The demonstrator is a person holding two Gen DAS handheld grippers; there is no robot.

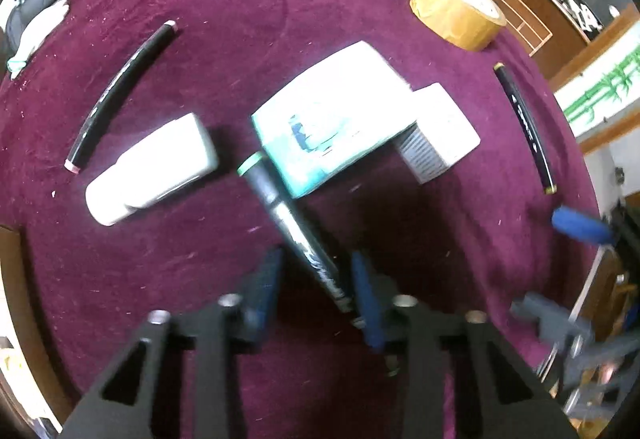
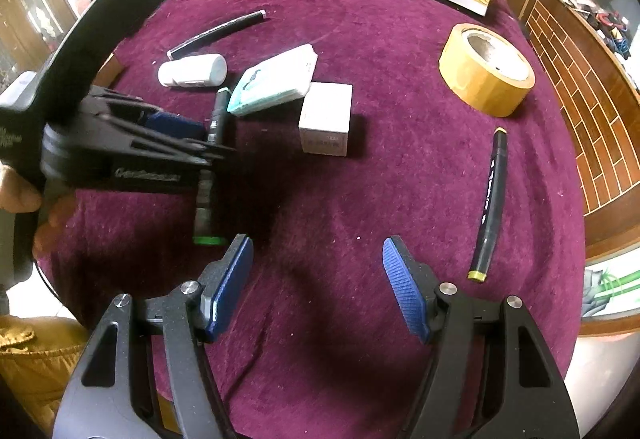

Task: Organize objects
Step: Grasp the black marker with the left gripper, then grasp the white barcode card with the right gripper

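Nothing here reads clearly. The black marker with yellow end caps (image 2: 489, 203) carries white print too small to make out, and the black handheld gripper body (image 2: 120, 155) bears a blurred, unreadable grey logo.
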